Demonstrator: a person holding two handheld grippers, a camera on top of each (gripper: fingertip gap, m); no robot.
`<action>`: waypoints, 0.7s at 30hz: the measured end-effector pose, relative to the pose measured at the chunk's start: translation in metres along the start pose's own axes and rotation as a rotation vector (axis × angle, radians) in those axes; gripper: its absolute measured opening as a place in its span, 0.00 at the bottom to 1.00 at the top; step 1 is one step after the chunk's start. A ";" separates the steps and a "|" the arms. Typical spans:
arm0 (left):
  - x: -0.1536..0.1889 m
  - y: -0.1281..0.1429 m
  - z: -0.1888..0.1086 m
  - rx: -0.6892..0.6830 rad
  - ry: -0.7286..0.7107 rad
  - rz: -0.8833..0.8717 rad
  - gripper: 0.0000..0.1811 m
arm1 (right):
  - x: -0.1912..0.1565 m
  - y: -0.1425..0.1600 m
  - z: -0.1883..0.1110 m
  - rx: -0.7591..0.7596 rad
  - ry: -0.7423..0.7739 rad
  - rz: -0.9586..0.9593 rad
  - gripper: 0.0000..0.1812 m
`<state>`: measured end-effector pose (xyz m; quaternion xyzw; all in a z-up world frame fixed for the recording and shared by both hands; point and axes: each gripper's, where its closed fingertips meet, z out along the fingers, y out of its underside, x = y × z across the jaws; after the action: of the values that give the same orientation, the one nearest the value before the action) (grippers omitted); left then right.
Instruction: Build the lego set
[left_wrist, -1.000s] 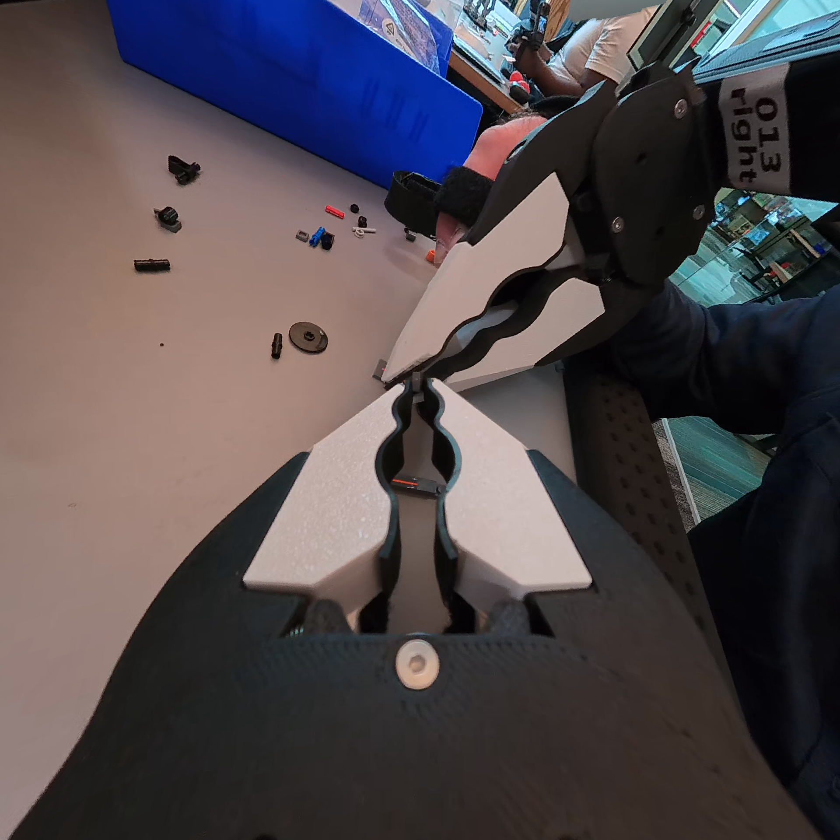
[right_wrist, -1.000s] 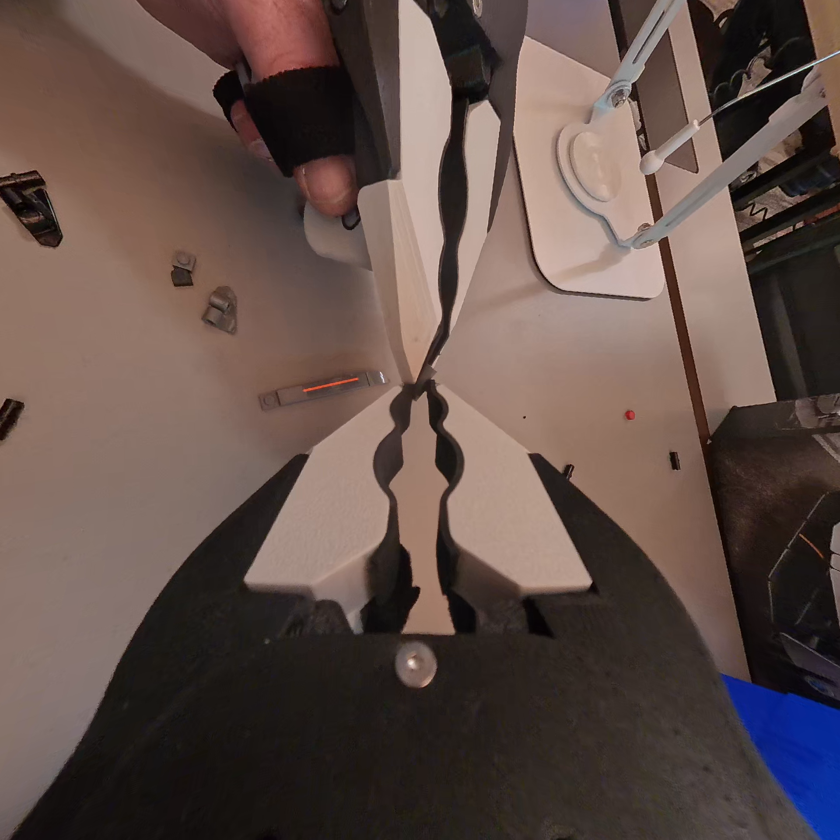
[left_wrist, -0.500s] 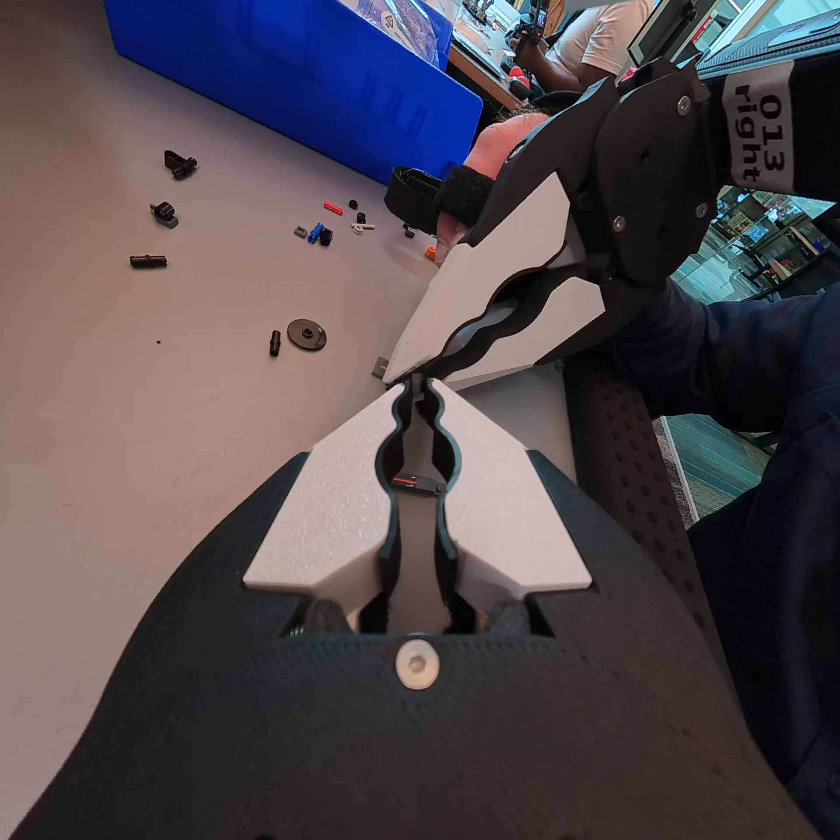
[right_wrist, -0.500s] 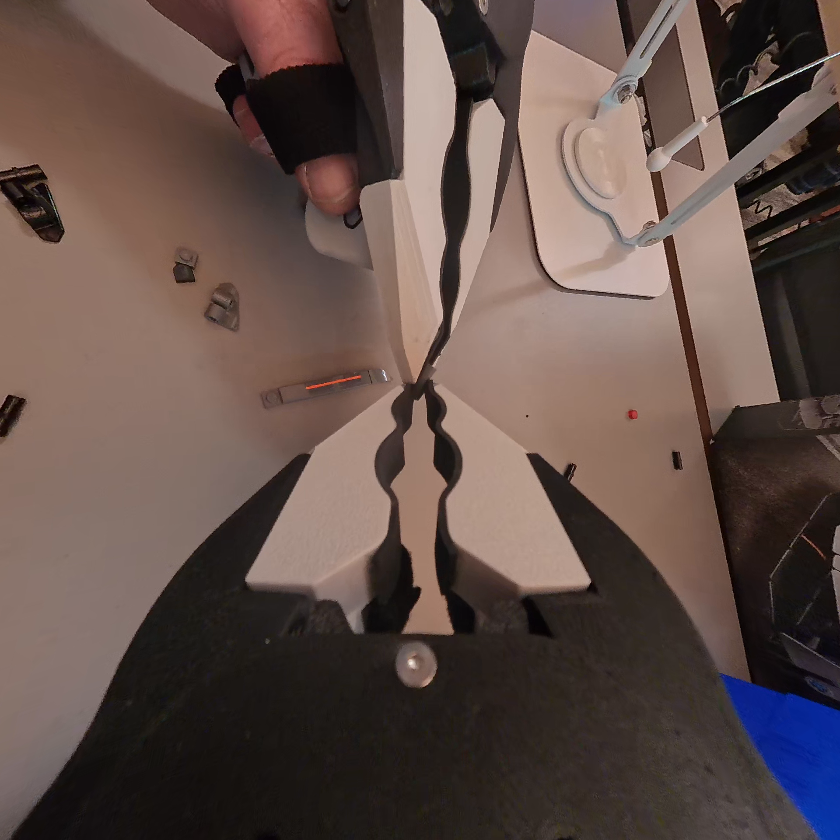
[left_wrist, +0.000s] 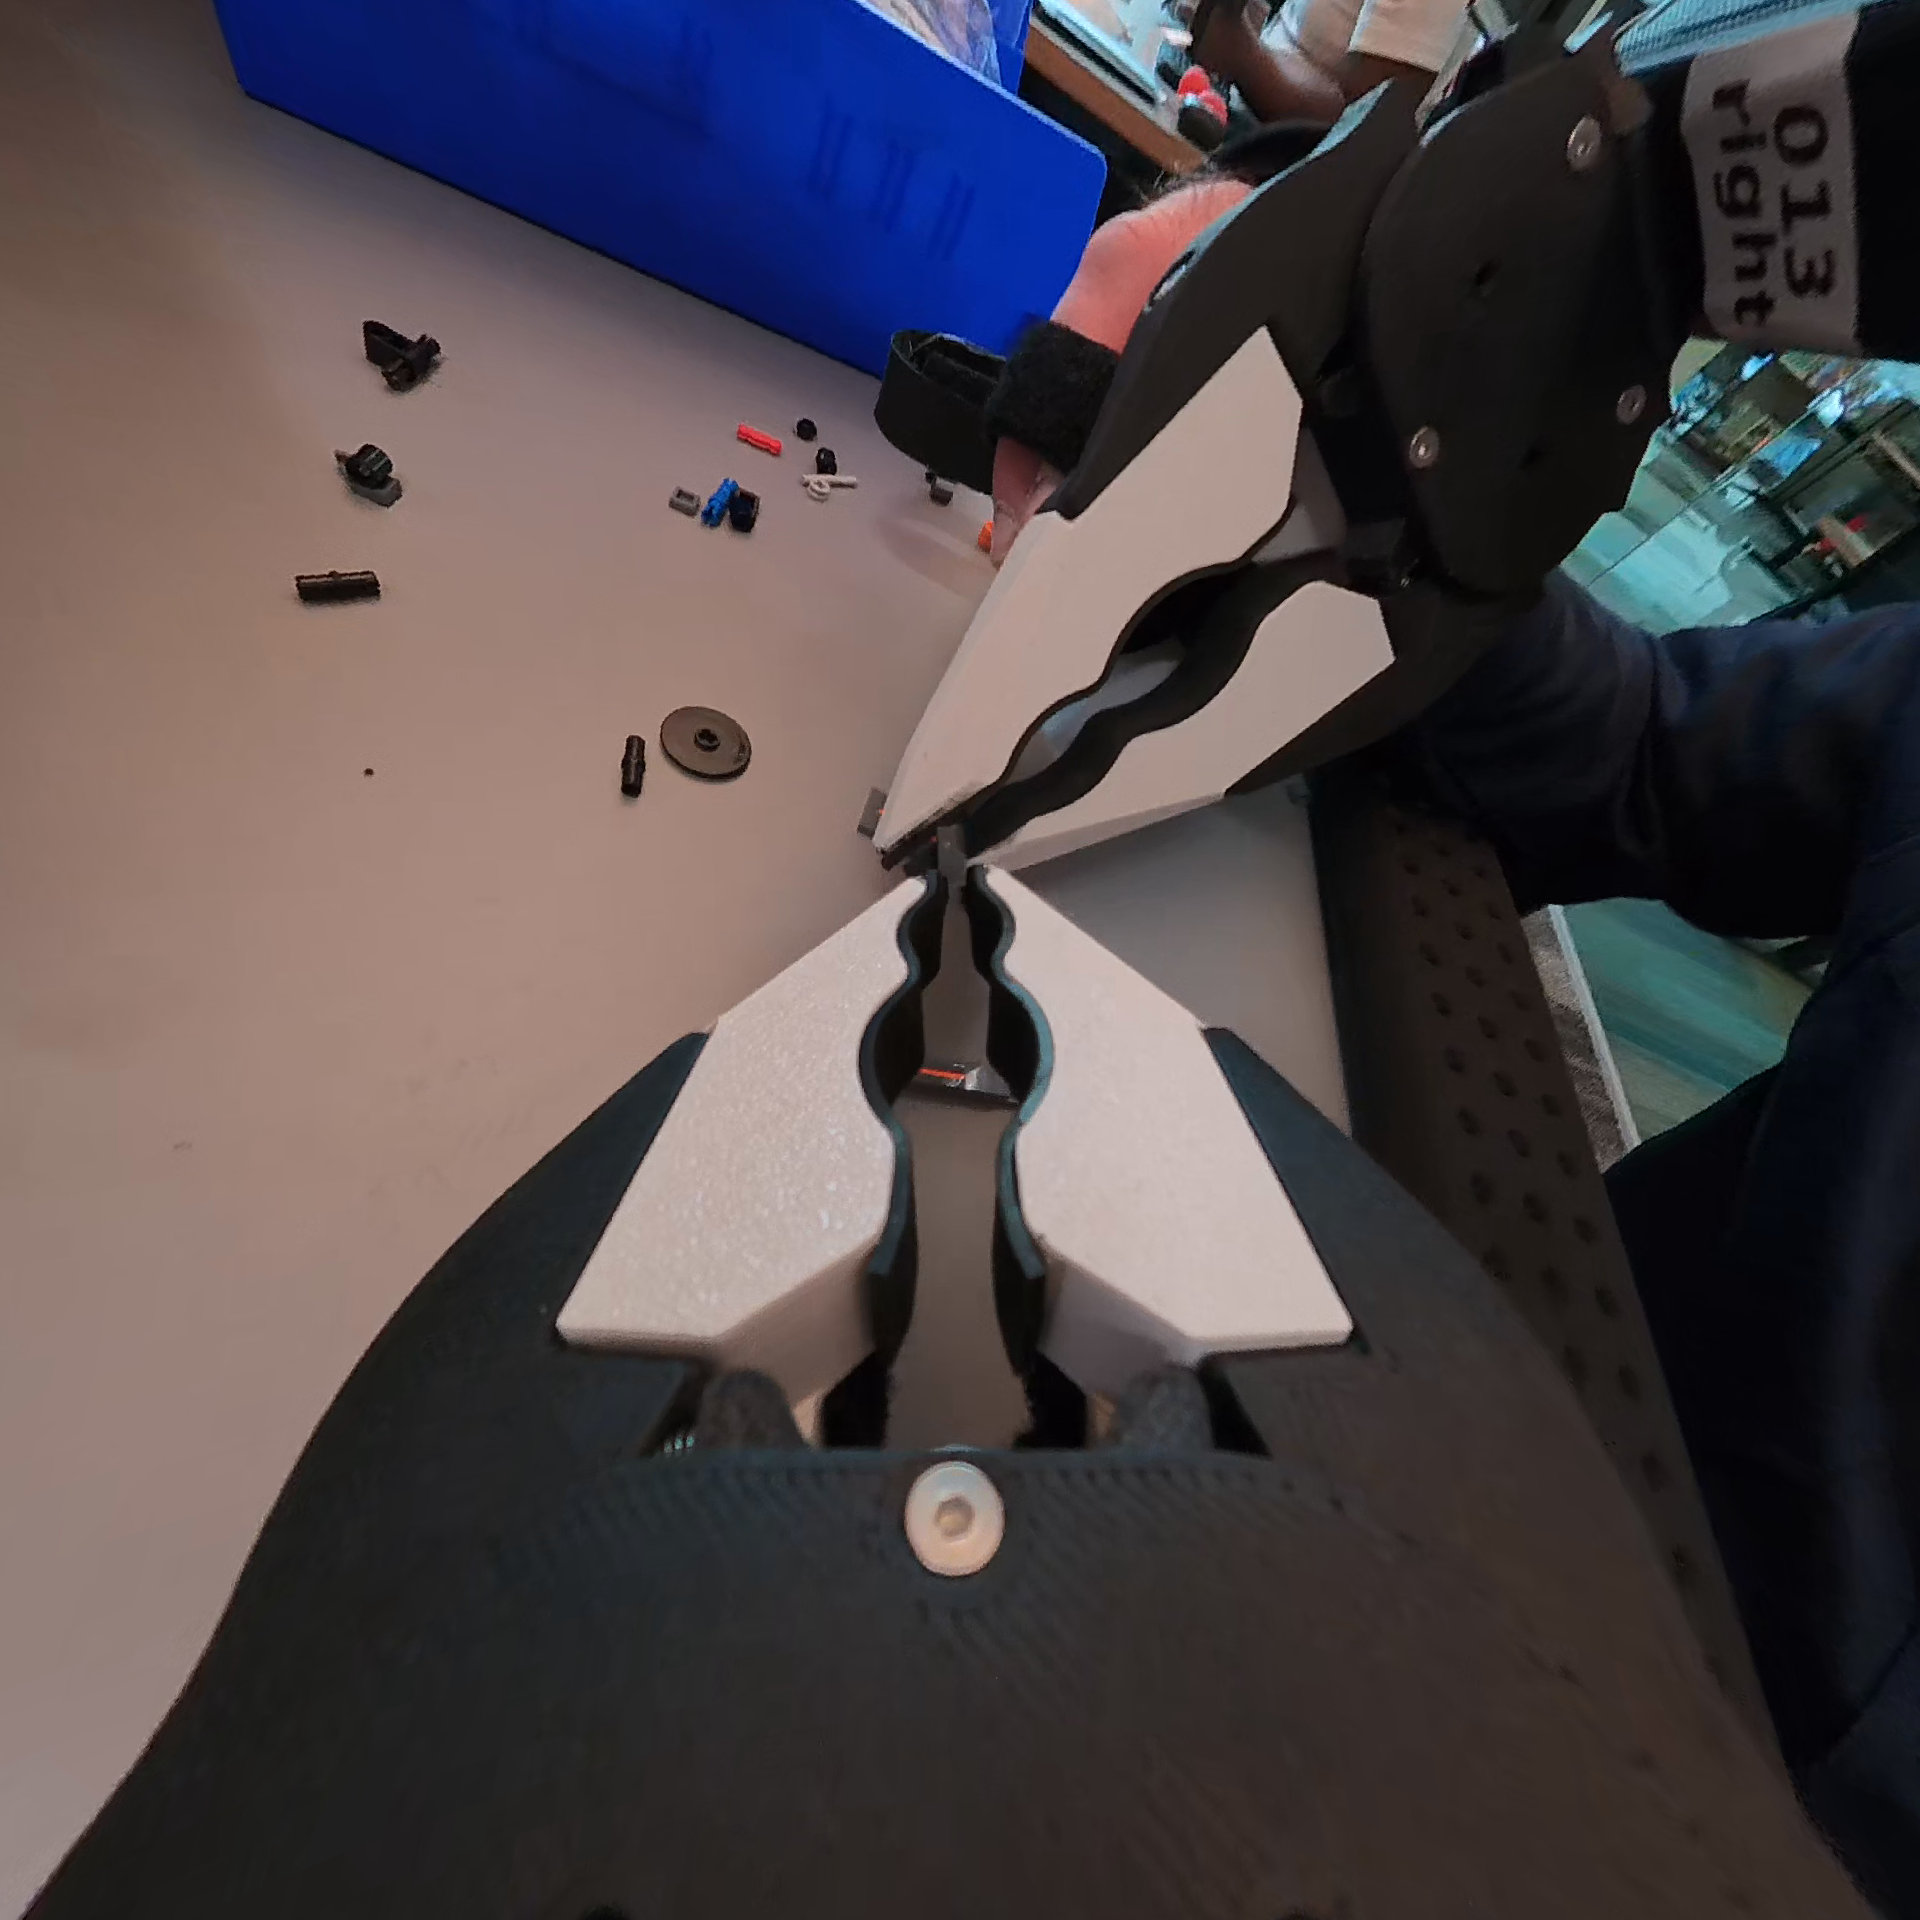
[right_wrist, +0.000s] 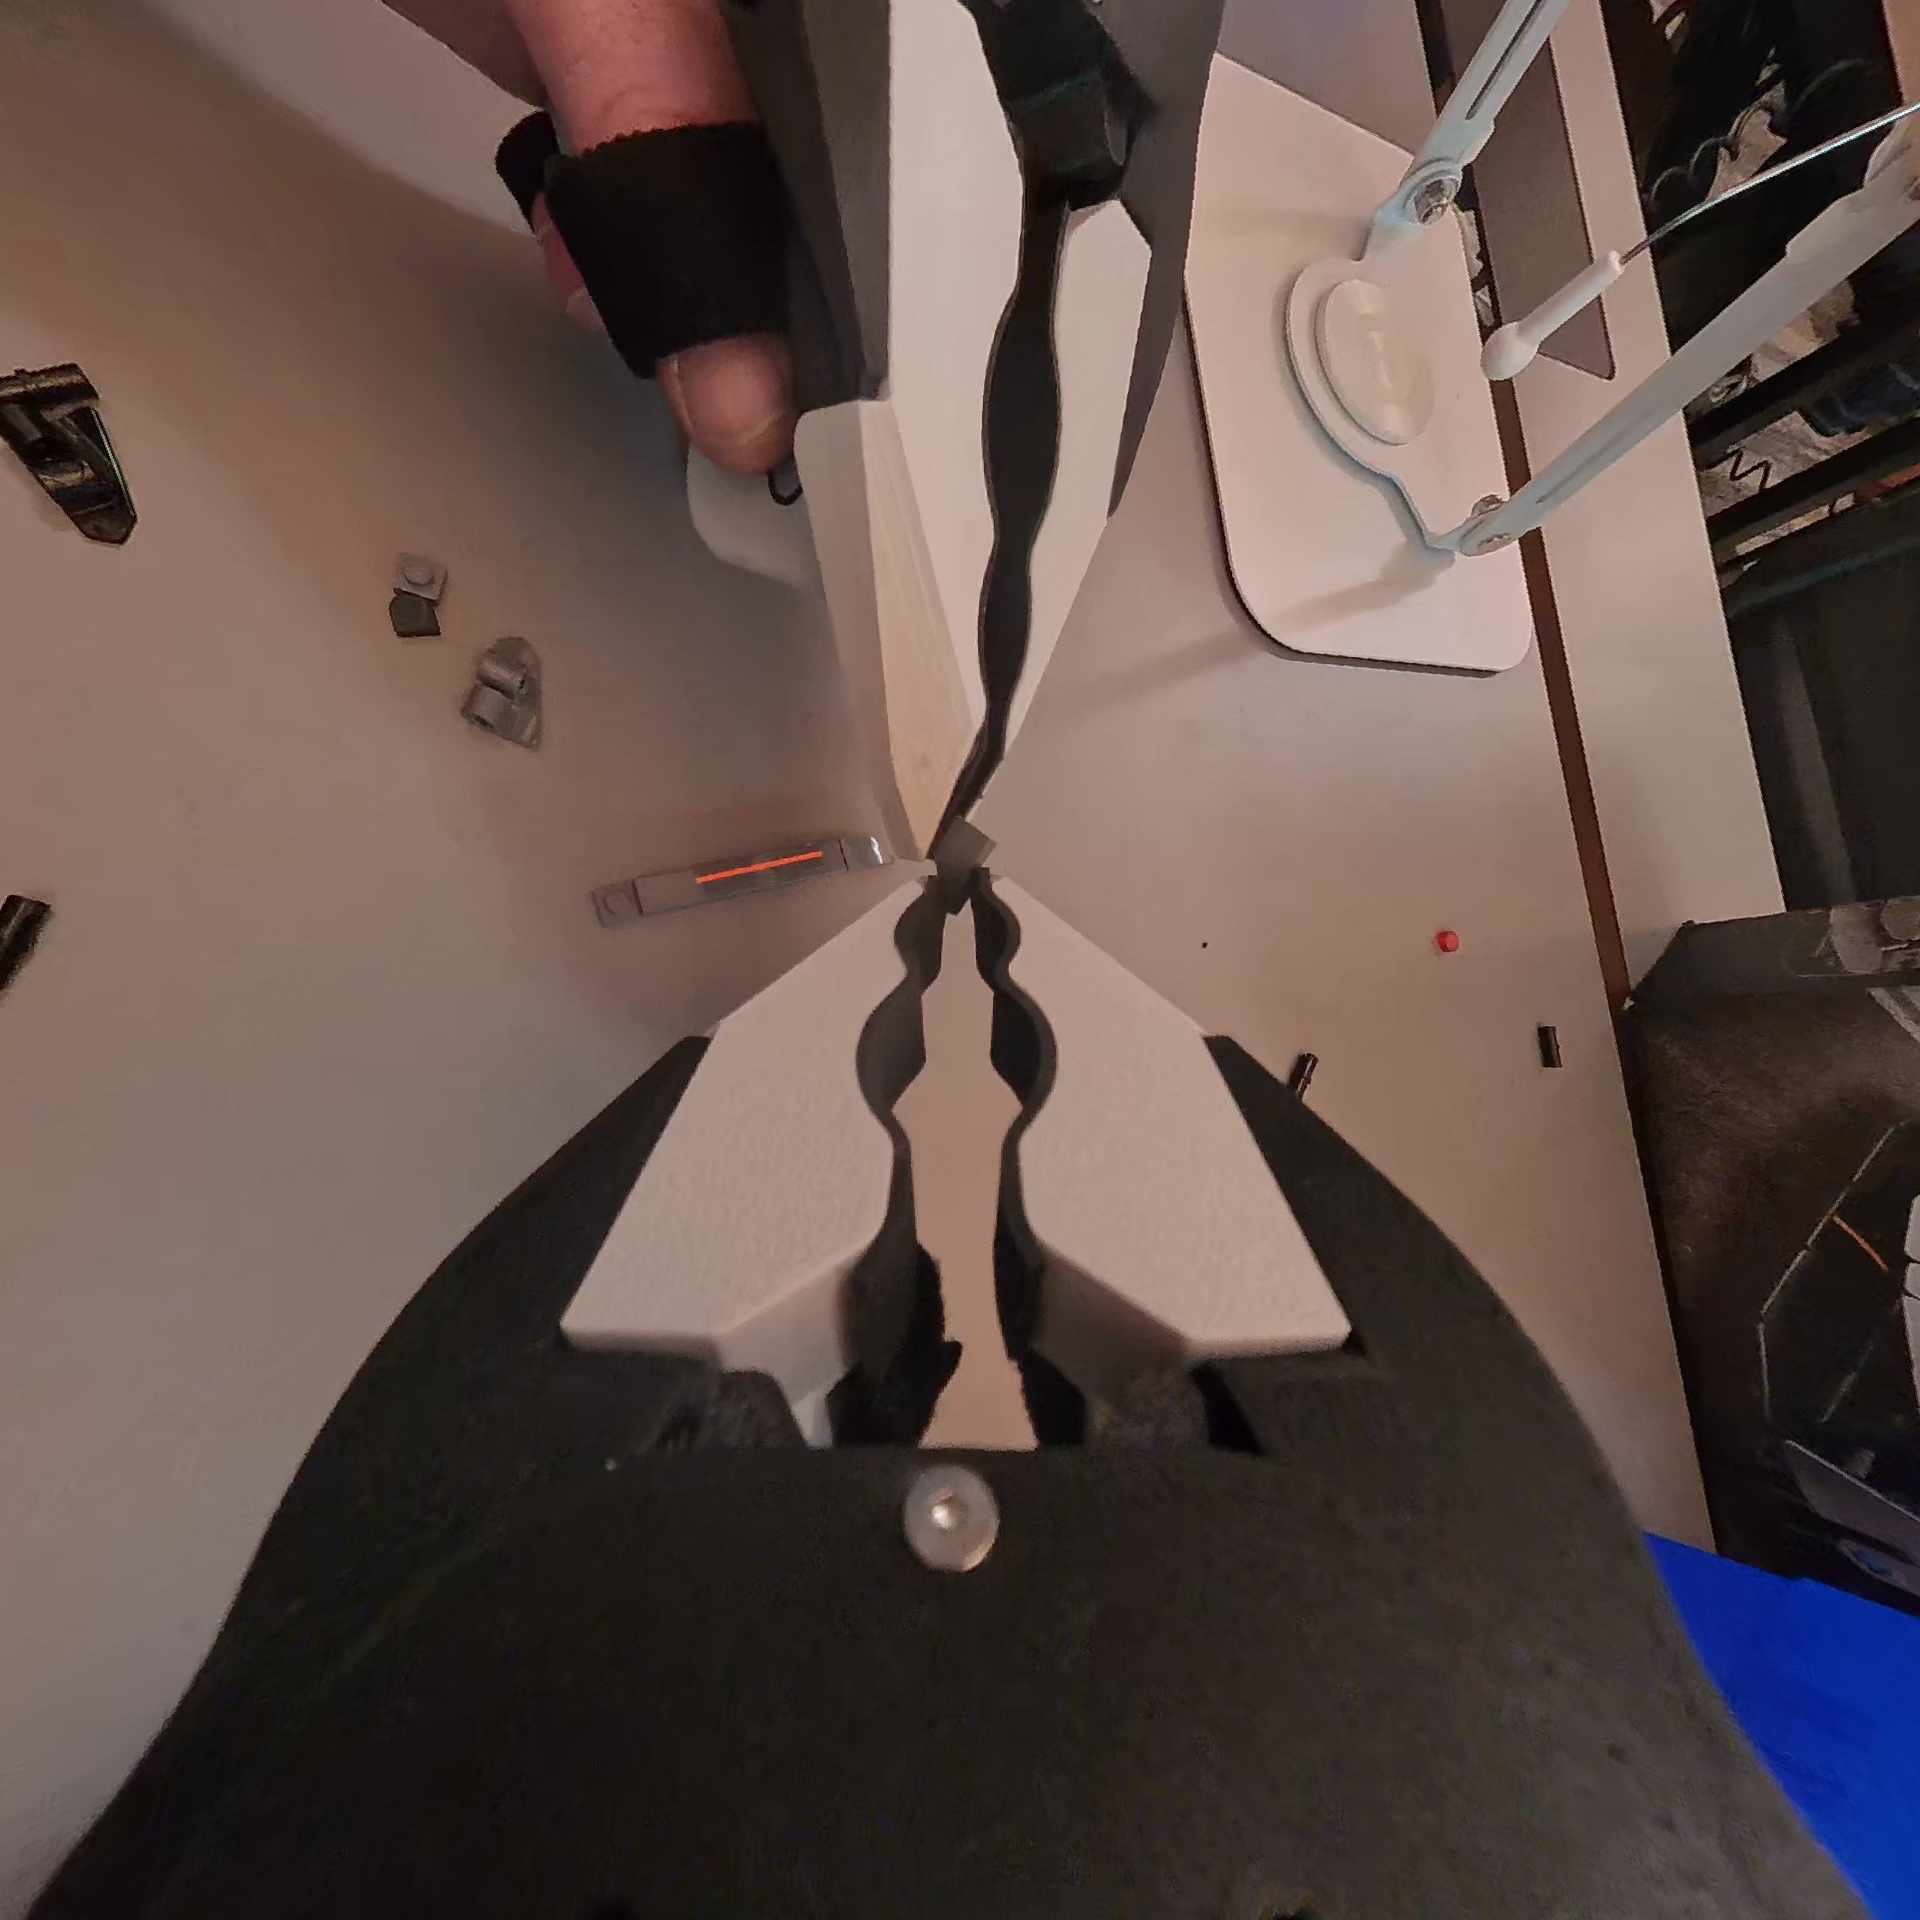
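Observation:
My left gripper (left_wrist: 948, 881) and my right gripper (right_wrist: 951, 896) meet tip to tip just above the table. Both are shut, and a small grey lego piece (right_wrist: 966, 842) is pinched where the tips touch. In the left wrist view it shows as a small dark stub (left_wrist: 948, 852) between the two pairs of tips. I cannot tell whether it is one piece or two joined. The right gripper (left_wrist: 930, 847) comes in from the upper right there. The left gripper (right_wrist: 961, 831) comes down from the top in the right wrist view. A long grey plate with an orange stripe (right_wrist: 743, 878) lies on the table just left of the tips.
Loose pieces lie on the table: a black disc (left_wrist: 705, 741), a black pin (left_wrist: 632, 766), small blue and red bits (left_wrist: 727, 504), and grey brackets (right_wrist: 504, 691). A blue bin (left_wrist: 675, 135) stands at the back. A white lamp base (right_wrist: 1361, 436) and a black case (right_wrist: 1787, 1195) are at the right. Left and right tips are no more than a few centimetres apart.
Both grippers stay shut and tip to tip. The grey piece shows a little more between the tips now. Otherwise only a slight shift of view.

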<state>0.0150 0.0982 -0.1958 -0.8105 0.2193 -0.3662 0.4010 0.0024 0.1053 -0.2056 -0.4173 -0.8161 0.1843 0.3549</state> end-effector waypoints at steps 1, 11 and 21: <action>-0.001 0.001 0.001 -0.008 -0.005 0.004 0.01 | 0.000 0.000 0.000 -0.001 -0.001 0.000 0.02; -0.002 0.011 0.004 -0.059 -0.011 0.019 0.02 | -0.001 0.004 0.000 -0.006 -0.018 0.010 0.02; -0.005 0.025 0.007 -0.152 -0.066 0.113 0.02 | 0.001 0.010 0.000 0.004 -0.038 0.038 0.02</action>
<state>0.0156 0.0899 -0.2208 -0.8366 0.2783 -0.2983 0.3656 0.0080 0.1122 -0.2111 -0.4284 -0.8142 0.2004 0.3368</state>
